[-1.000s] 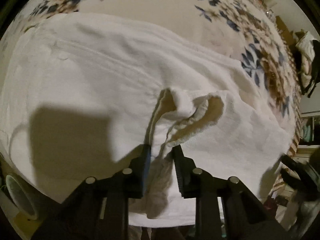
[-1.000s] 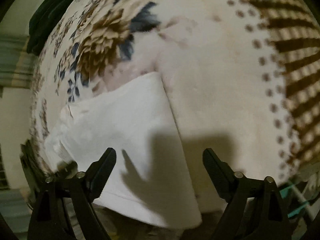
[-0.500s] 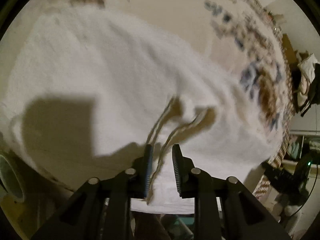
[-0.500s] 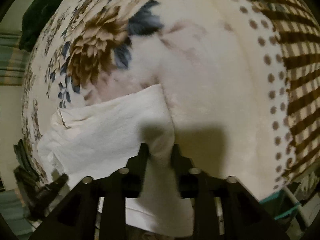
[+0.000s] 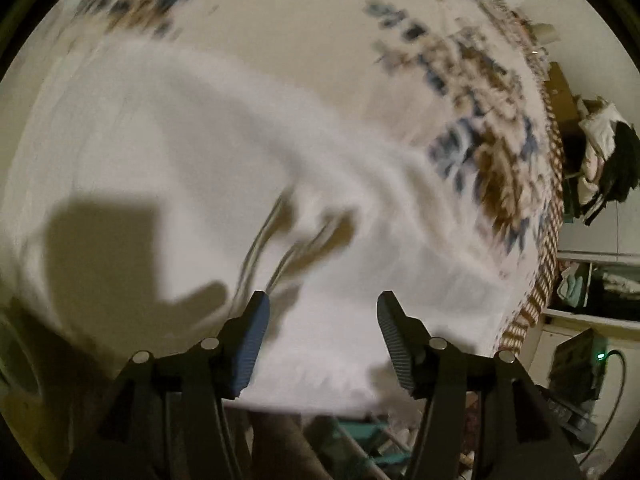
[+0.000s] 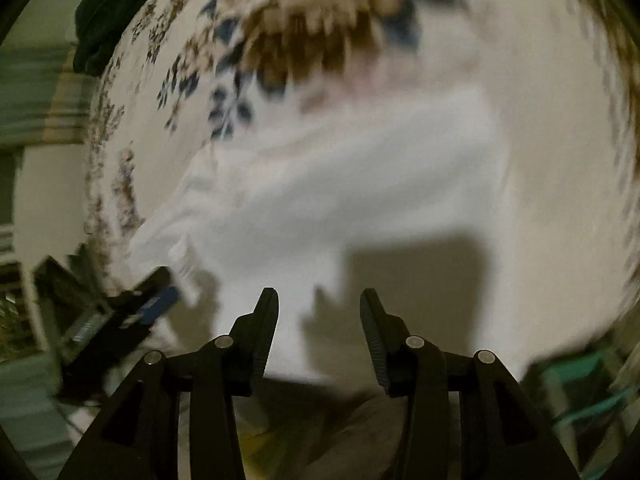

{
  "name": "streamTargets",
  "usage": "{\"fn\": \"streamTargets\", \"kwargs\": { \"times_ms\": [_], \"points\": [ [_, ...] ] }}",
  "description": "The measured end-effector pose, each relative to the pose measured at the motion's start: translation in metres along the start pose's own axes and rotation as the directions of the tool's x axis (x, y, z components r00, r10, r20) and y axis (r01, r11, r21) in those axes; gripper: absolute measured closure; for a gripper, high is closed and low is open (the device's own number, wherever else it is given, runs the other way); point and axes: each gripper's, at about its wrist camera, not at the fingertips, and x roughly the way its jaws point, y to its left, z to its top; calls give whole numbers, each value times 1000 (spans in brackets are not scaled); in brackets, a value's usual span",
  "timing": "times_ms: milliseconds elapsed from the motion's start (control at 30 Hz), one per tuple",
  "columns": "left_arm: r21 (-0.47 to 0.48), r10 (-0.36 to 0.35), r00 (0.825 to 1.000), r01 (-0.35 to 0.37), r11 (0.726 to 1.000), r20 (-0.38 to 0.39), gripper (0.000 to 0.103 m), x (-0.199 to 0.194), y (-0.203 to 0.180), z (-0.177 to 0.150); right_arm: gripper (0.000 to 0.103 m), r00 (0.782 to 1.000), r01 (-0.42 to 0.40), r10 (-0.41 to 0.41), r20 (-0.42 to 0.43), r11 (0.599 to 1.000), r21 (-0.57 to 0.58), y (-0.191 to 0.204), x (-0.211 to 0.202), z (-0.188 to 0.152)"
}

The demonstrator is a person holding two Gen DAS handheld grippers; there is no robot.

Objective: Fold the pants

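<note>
white pants (image 5: 192, 168) on floral bedspread (image 5: 304, 28) (blurred), both grippers' fingers (image 5: 248, 344) apart

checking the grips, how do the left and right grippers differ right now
The left gripper stands spread wider than the right gripper. The left's fingers show blue ribbed pads; the right's fingers look black. Shared: both are open, hold nothing, and hover over the white pants on the floral bedspread.

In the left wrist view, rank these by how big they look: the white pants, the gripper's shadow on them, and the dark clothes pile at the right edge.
1. white pants, covering most of the flowered bedspread
2. gripper's shadow
3. dark clothes pile, though it lies farther from the camera, so its true size is unsure
</note>
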Motion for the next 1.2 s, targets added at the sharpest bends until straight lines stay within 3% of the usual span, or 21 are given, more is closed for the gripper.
{"fn": "streamTargets", "kwargs": {
  "times_ms": [100, 167, 300, 367, 400, 533, 567, 600, 667, 867, 1133, 1200],
  "points": [
    [-91, 0, 997, -7, 996, -82, 50, 9, 24, -22, 58, 998, -21, 25, -53, 996, 90, -16, 23, -29],
    [-136, -11, 993, -4, 991, -114, 50, 18, 35, -34, 58, 992, -79, 96, -78, 976, 202, -28, 41, -46],
    [-139, -7, 994, -9, 990, -111, 52, 29, 33, -40, 58, 976, -187, 214, -44, 922, 338, -40, 56, -62],
    [-115, 12, 996, -22, 993, -89, 71, 32, 28, -39, 58, 972, -208, 234, -20, 898, 387, -43, 63, -64],
    [-90, 33, 996, -41, 995, -81, 88, 33, 26, -38, 58, 975, -198, 223, -16, 893, 405, -45, 66, -64],
    [-51, 62, 997, -64, 997, -43, 89, 31, 24, -43, 61, 979, -183, 203, 12, 858, 481, -49, 77, -69],
    [-41, 66, 997, -67, 997, -34, 90, 30, 23, -45, 74, 982, -170, 187, 14, 854, 491, -48, 78, -71],
    [-41, 61, 998, -62, 997, -23, 90, 26, 24, -47, 97, 987, -147, 161, 14, 854, 499, -46, 79, -71],
    [-47, 50, 999, -50, 998, -9, 90, 19, 25, -50, 102, 991, -124, 133, 19, 857, 501, -43, 77, -74],
    [-84, 10, 1000, -10, 996, -2, 90, 3, 28, -55, 103, 997, -74, 81, 2, 902, 425, -29, 66, -85],
    [-111, 39, 998, -43, 993, -39, 90, 26, 53, -51, 103, 996, -30, 59, -60, 915, 402, -32, 79, -80],
    [-113, 36, 997, -43, 993, -63, 89, 35, 56, -48, 102, 995, 14, 21, -93, 931, 366, -31, 78, -77]
  ]
}}
